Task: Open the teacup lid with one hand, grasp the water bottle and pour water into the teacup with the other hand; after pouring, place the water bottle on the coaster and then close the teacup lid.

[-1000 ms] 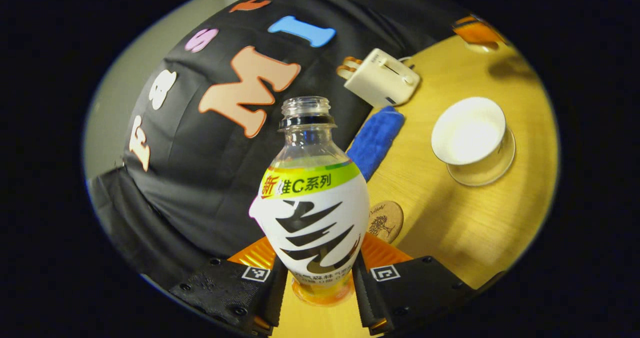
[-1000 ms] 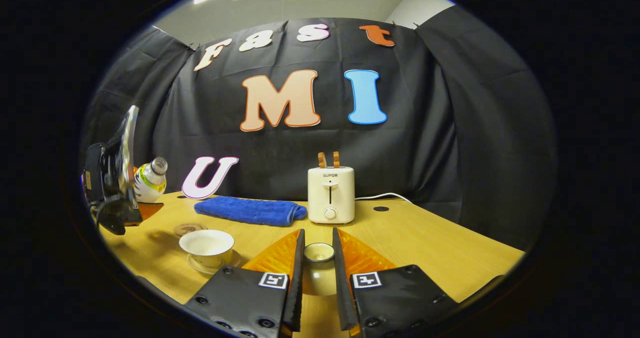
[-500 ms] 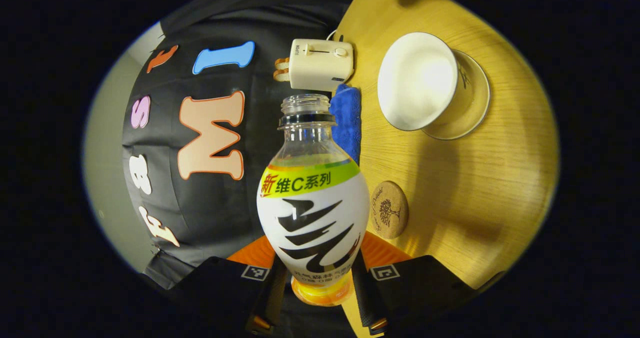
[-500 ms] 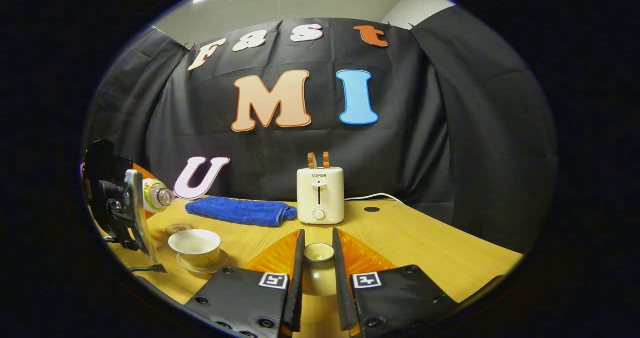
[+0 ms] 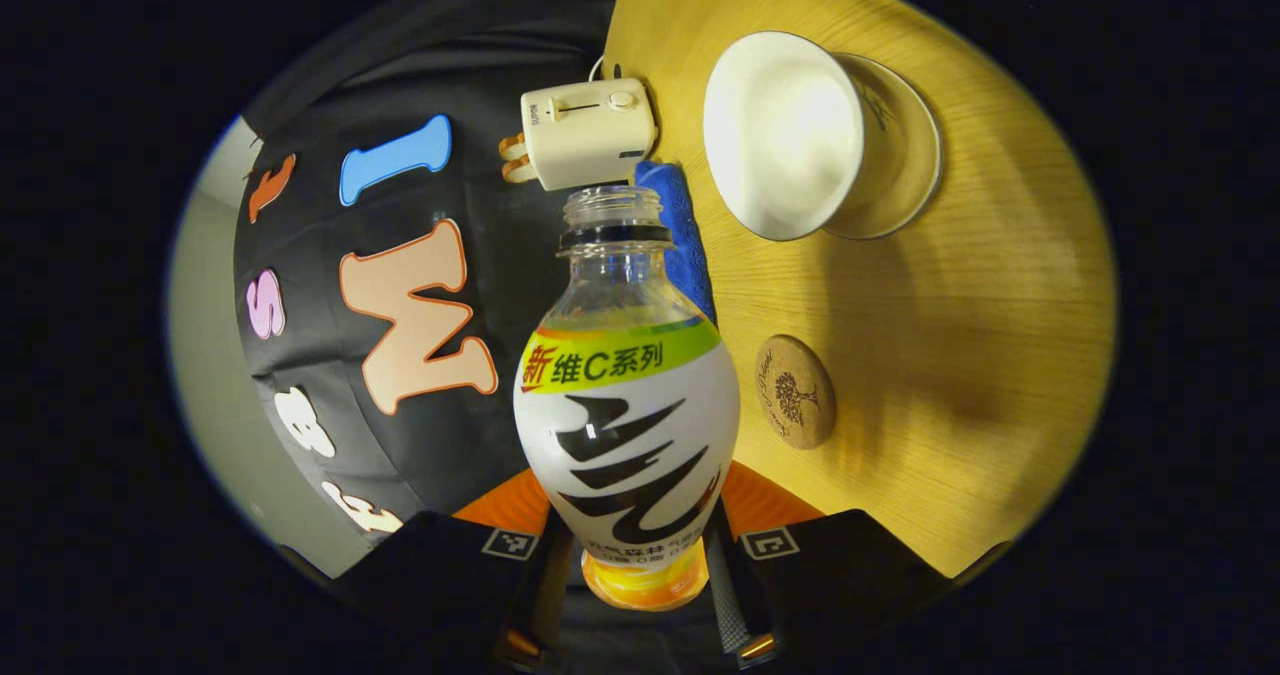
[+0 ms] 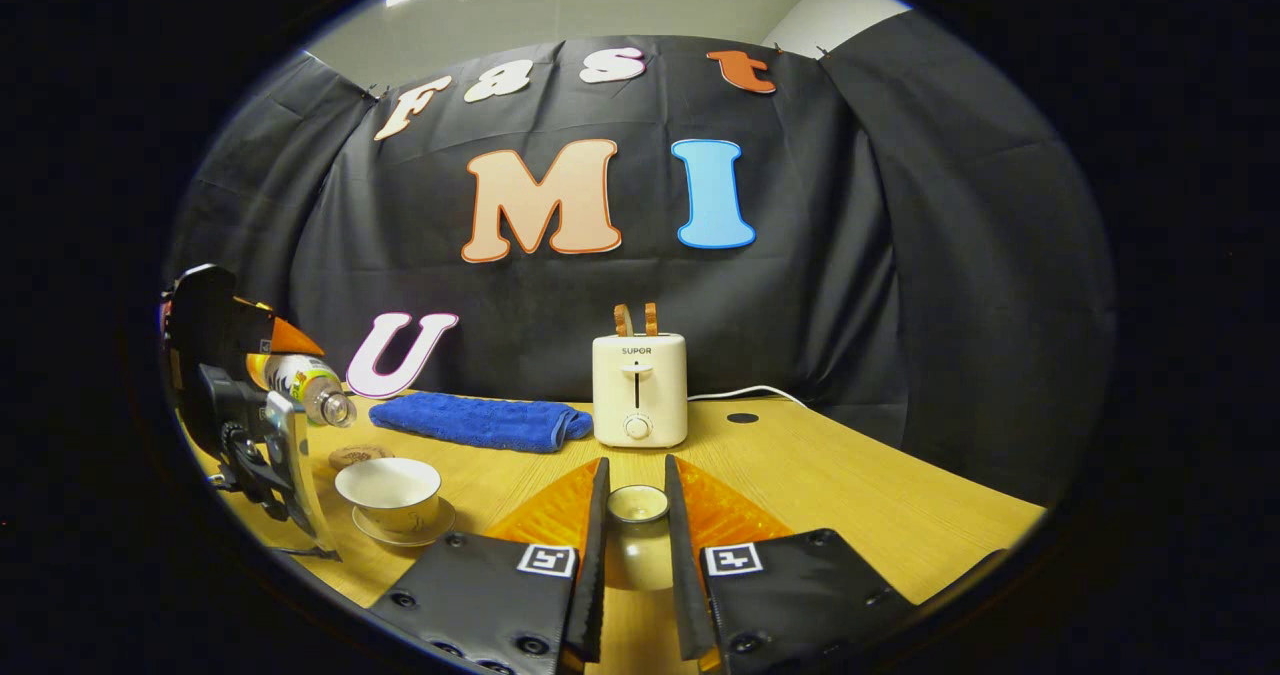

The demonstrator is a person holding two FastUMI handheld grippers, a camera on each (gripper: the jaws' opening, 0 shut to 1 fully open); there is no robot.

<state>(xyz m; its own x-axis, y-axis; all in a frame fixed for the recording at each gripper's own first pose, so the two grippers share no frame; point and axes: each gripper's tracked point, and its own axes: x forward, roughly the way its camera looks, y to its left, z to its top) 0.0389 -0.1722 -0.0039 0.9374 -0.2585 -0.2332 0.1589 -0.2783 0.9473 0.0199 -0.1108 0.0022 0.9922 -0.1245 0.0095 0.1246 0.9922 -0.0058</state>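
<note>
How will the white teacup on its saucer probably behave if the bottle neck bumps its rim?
The white porcelain teacup looks thin and probably fragile. It flares from a narrow foot, so a rim bump may tip it. It sits loose on the saucer, so it could slide on the wooden table.

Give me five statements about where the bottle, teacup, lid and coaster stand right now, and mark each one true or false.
1. The left tool holds the water bottle between its fingers. True.
2. The bottle still has its cap on. False: its mouth is open, with no cap.
3. The teacup is covered by its lid. False: the cup is open, and the right tool holds the lid away from it.
4. The bottle stands on the coaster. False: the coaster is bare, and the bottle is held tipped in the air near the cup, as the right gripper view shows.
5. The teacup sits on a saucer on the wooden table. True.
</note>
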